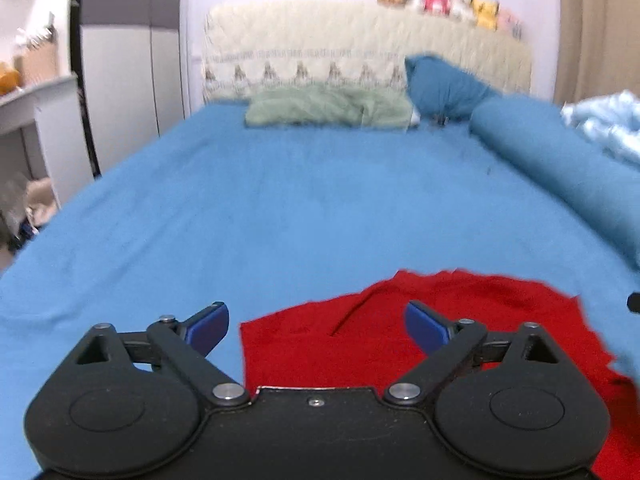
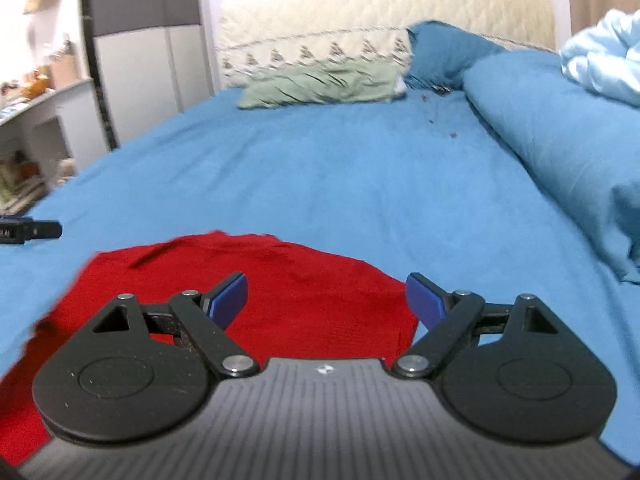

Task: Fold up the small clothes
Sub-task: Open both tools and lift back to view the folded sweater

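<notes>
Left gripper (image 1: 316, 322), black body with blue-padded fingers (image 1: 210, 326), jaws spread wide and holding nothing; it hangs over the near left edge of a crumpled red fabric garment (image 1: 440, 332), its left finger above bare sheet and its right finger above the cloth. Right gripper (image 2: 326, 300), grey ribbed body with the same blue fingers (image 2: 228, 298), jaws likewise spread and empty, poised over the near right part of the same red garment (image 2: 280, 280), whose right edge falls between the fingers. The garment lies rumpled on the near end of a bed covered by a blue sheet (image 1: 280, 200), between the two grippers. The black tip of the left gripper (image 2: 30, 232) shows at the left edge of the right wrist view. Farther off: a pale green pillow (image 1: 328, 108), a dark blue pillow (image 1: 444, 84), a rolled blue duvet (image 2: 560, 120), a light blue quilt (image 2: 608, 64), a cream quilted headboard (image 1: 360, 40) topped by a row of plush toys (image 1: 444, 0), and a white-and-grey wardrobe (image 1: 128, 60) at left.
</notes>
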Demonstrator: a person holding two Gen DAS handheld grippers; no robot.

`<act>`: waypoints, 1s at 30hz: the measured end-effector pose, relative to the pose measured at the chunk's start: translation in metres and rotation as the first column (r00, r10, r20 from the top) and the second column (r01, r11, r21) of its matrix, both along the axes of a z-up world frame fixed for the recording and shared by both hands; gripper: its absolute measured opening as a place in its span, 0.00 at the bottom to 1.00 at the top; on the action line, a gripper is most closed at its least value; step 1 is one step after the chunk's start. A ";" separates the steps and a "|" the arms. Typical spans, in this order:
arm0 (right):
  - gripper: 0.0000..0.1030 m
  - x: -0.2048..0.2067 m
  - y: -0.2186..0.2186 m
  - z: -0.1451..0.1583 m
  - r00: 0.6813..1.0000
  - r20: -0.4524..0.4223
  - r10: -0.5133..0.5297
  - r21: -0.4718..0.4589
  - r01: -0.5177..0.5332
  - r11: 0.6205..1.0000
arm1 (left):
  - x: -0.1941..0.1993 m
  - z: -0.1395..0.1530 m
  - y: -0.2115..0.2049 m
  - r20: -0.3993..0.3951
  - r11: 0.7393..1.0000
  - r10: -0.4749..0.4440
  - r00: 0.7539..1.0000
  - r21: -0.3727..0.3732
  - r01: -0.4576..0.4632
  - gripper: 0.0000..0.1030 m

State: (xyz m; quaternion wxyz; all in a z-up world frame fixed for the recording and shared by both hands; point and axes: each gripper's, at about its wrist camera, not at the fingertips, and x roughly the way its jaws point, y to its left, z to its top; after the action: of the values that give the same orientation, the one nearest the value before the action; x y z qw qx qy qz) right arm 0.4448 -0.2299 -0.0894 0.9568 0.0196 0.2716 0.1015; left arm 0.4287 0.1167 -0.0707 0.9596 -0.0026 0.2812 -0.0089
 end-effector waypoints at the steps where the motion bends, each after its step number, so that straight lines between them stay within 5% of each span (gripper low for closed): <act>1: 0.99 -0.016 -0.003 0.010 1.000 0.005 0.009 -0.002 -0.009 1.000 | -0.016 0.010 0.004 0.009 1.000 0.003 1.000 -0.003 -0.003 0.94; 9: 0.99 -0.159 -0.014 0.090 0.999 0.043 -0.005 -0.050 0.007 0.999 | -0.150 0.061 0.007 0.014 0.998 0.049 0.999 0.049 -0.050 0.98; 15: 0.99 -0.267 -0.021 0.127 1.000 0.003 -0.001 -0.073 0.001 0.997 | -0.232 0.066 0.006 -0.081 1.000 0.023 0.996 0.018 -0.022 0.98; 19: 0.99 -0.319 -0.024 0.110 0.998 -0.061 0.006 -0.063 -0.010 0.998 | -0.271 0.048 0.010 -0.149 1.000 0.006 0.989 -0.004 -0.007 0.98; 25: 0.96 -0.362 -0.014 0.041 0.984 -0.176 -0.012 -0.038 0.005 0.999 | -0.301 -0.007 0.017 -0.250 0.999 0.000 0.968 -0.042 -0.011 0.97; 30: 0.96 -0.375 -0.006 -0.020 0.969 -0.240 -0.058 -0.042 0.049 0.998 | -0.310 -0.061 0.020 -0.319 0.998 0.031 0.947 -0.044 -0.048 0.85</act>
State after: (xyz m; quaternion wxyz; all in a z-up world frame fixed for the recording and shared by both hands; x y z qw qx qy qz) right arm 0.0693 -0.2363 -0.1093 0.9193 0.0218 0.3871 0.0675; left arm 0.1184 0.1368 -0.1320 0.9013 -0.0344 0.4319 0.0037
